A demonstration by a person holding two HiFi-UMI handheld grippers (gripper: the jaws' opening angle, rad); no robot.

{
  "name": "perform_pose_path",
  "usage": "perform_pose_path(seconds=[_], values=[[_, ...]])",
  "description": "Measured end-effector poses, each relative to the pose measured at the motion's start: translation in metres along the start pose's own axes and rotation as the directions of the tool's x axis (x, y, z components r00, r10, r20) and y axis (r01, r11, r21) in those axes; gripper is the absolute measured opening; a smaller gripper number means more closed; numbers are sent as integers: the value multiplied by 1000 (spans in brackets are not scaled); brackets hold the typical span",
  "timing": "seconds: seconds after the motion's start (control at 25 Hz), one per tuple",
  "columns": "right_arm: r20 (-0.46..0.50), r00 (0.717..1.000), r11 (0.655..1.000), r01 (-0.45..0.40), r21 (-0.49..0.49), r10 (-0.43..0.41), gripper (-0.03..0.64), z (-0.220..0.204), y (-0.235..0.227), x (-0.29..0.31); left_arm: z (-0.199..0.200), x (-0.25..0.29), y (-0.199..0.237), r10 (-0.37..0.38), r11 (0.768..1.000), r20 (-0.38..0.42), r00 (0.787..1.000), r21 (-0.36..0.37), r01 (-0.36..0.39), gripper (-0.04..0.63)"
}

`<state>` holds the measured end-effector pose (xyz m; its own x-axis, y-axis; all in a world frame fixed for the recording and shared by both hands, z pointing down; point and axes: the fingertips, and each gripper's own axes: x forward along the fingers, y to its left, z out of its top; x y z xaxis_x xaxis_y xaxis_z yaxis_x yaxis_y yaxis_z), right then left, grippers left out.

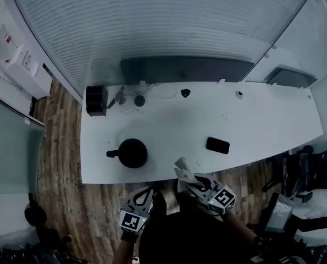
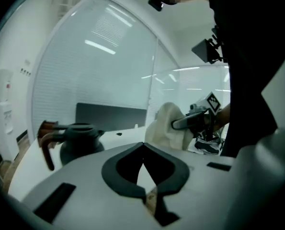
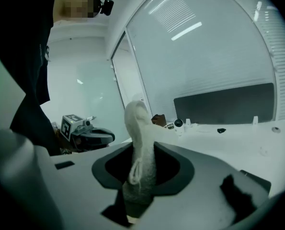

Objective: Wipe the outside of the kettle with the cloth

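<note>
The black kettle [image 1: 131, 153] stands on the white table [image 1: 262, 120] near its front left, with its handle to the left. In the left gripper view the kettle [image 2: 77, 143] is ahead on the left. My right gripper [image 1: 189, 179] hangs over the table's front edge, shut on the white cloth [image 1: 182, 168]. In its own view the cloth [image 3: 140, 147] stands up between the jaws of the right gripper [image 3: 141, 164]. My left gripper [image 1: 144, 192] is shut and empty, off the table's front edge, below the kettle. Its tips [image 2: 143, 150] meet, and the cloth [image 2: 167, 126] shows beyond them.
A black phone [image 1: 217, 145] lies on the table right of the kettle. A black box [image 1: 96, 100] and small items [image 1: 139, 100] sit at the back left, before a dark panel [image 1: 185, 69]. Wooden floor [image 1: 59, 164] lies left; office chairs [image 1: 309, 172] stand right.
</note>
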<state>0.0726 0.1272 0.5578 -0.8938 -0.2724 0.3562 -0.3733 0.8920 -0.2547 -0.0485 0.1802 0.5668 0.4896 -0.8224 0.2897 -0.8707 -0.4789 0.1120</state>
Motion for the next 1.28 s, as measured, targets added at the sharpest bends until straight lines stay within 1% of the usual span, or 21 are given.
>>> perform_pose_path(seconds=[0.04, 0.12, 0.2, 0.28, 0.48, 0.52, 0.6, 0.64, 0.68, 0.76, 0.84, 1.0, 1.16, 1.28], values=[[11, 1000, 1000, -2, -12, 2, 109, 2, 1, -4, 11, 11, -15, -35, 999, 11, 999, 41, 35, 3], [38, 999, 999, -6, -48, 8, 109, 7, 1, -13, 33, 32, -41, -80, 992, 39, 996, 96, 76, 3], [53, 999, 995, -8, -103, 14, 109, 12, -4, -26, 48, 55, -60, -98, 986, 52, 994, 139, 90, 3], [64, 998, 990, -5, -140, 14, 109, 12, -14, -45, 54, 79, -78, -97, 982, 44, 994, 167, 88, 3], [109, 994, 993, 6, -122, 7, 109, -6, -47, -102, 54, 133, -132, -60, 988, 24, 998, 144, 56, 3], [108, 994, 993, 7, -114, 5, 109, -13, -55, -115, 51, 142, -146, -48, 991, 27, 998, 125, 45, 3], [104, 995, 994, 5, -105, 6, 109, -26, -71, -138, 41, 158, -172, -26, 998, 33, 999, 62, 24, 3], [108, 994, 995, 3, -101, 8, 109, -31, -76, -144, 35, 163, -183, -23, 999, 27, 999, 46, 22, 3], [116, 993, 996, -1, -94, 11, 109, -36, -80, -148, 31, 165, -192, -24, 999, 14, 1000, 47, 23, 3], [133, 991, 997, -14, -72, 24, 109, -44, -85, -156, 26, 169, -209, -38, 996, -10, 999, 74, 38, 3], [138, 989, 997, -41, -68, 50, 109, -49, -86, -166, 23, 174, -225, -52, 994, -28, 998, 92, 54, 3], [125, 987, 992, -86, -94, 98, 109, -55, -88, -181, 15, 186, -240, -39, 997, -46, 998, 71, 42, 3], [130, 986, 992, -98, -85, 109, 109, -60, -94, -194, 14, 196, -248, -23, 998, -35, 999, 61, 25, 3], [129, 984, 990, -110, -88, 121, 109, -62, -99, -196, 11, 200, -250, -14, 998, -50, 999, 58, 17, 3]])
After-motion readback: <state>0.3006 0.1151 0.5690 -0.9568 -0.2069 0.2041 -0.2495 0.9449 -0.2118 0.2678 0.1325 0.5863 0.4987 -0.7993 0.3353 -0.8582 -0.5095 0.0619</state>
